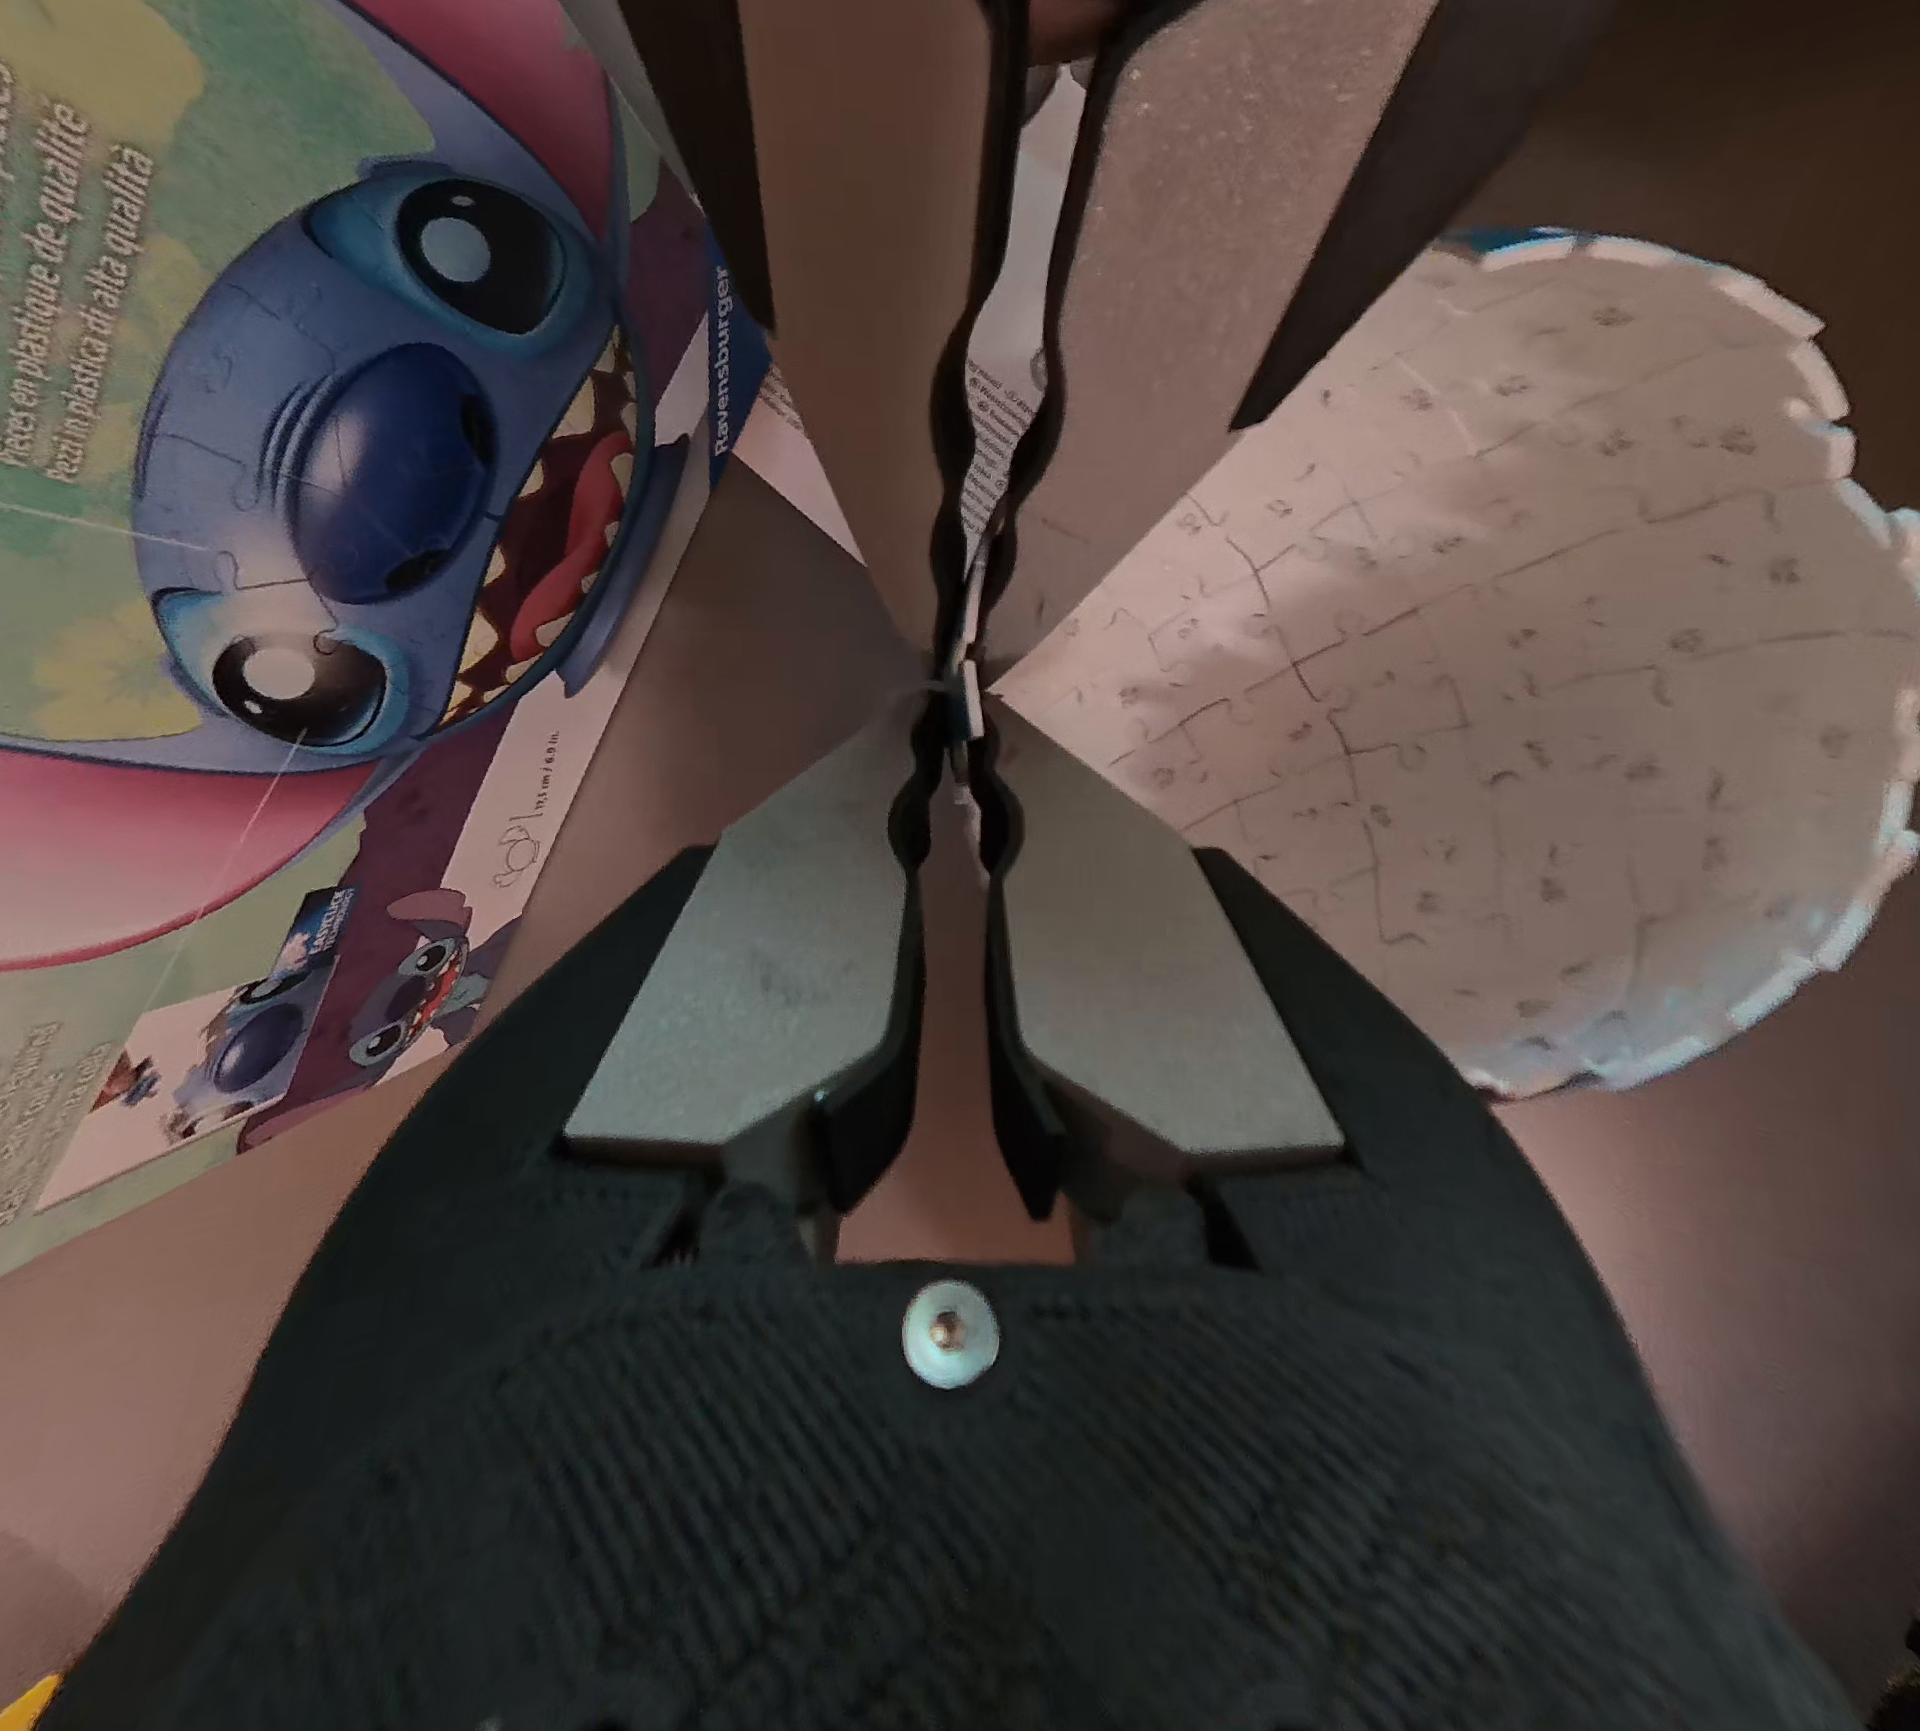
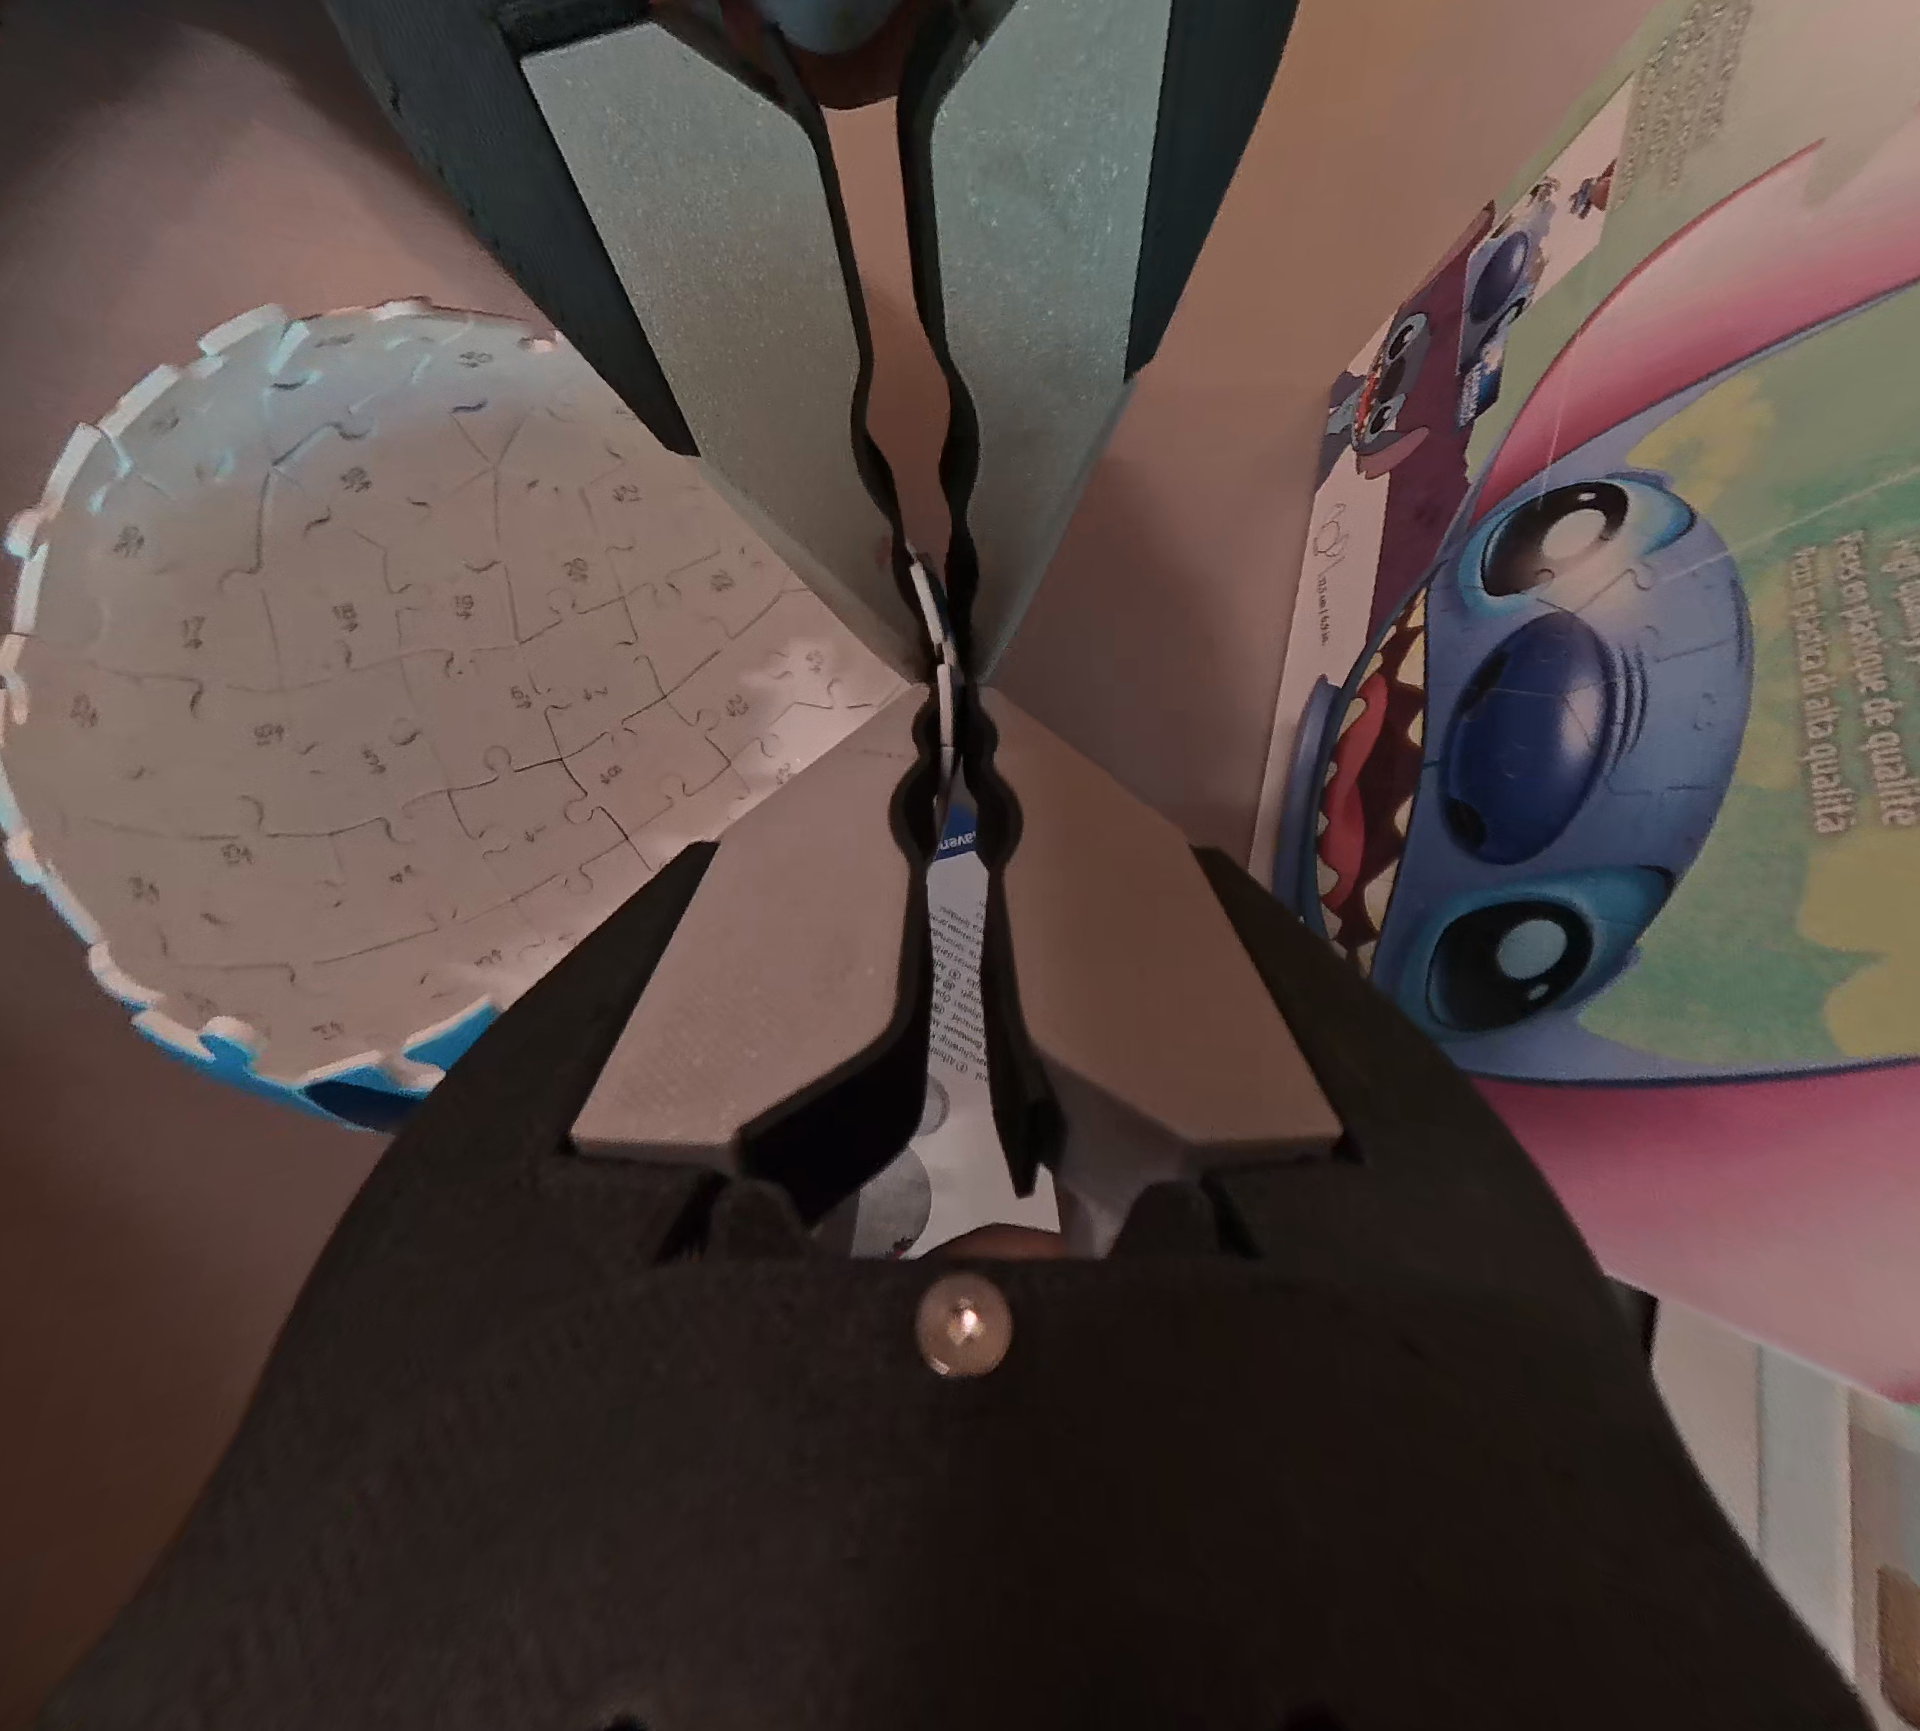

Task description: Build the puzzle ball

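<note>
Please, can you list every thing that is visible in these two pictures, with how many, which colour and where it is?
half ball: one, white inside, blue outside, open side up on the table.
puzzle pieces: seemingly two, white edges, held between both grippers, tip to tip.
puzzle box: one, pink, green and blue, flat on the table.
leaflet: one, white, below the grippers.
table: one, brown.
left gripper: black, shut on a piece.
right gripper: black, shut on a piece.
</note>
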Demonstrator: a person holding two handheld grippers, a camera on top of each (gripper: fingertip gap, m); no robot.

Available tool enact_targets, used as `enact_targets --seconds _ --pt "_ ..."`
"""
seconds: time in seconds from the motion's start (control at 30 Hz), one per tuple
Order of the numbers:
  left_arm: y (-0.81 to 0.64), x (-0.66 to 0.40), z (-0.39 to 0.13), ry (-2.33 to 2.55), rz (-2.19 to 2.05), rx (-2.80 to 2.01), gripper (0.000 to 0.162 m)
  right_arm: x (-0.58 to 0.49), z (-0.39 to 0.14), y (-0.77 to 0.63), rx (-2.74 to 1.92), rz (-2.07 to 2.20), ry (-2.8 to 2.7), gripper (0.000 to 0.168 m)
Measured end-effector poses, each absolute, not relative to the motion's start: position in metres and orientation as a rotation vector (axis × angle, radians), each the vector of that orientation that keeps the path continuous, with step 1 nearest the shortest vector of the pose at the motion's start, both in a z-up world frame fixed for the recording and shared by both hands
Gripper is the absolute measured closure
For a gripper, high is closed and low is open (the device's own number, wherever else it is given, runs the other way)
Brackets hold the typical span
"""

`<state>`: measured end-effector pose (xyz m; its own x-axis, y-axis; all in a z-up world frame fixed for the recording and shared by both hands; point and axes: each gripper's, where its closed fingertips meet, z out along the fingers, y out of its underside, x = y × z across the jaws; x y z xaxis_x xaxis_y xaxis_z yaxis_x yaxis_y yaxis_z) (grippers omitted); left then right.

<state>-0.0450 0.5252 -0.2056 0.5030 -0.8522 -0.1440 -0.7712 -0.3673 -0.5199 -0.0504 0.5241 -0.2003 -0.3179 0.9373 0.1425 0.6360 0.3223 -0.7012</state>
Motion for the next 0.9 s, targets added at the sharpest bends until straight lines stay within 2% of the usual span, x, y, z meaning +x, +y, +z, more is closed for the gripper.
enact_targets --seconds 0.3,0.63,0.9 --pt "0.5251 -0.044 -0.1981 1.3 -0.24 -2.206 0.162 -0.0495 -0.1922 0.523 -1.405 0.875 -2.009 0.168" --pt "0.5231 -0.0469 -0.2053 1.315 -0.184 -2.243 0.162 -0.0515 -0.2 0.5224 -1.369 0.759 -2.027 0.168" --pt "0.5258 -0.0507 -0.2036 1.291 -0.172 -2.249 0.162 -0.0559 -0.198 0.5249 -1.427 0.83 -1.965 0.168"
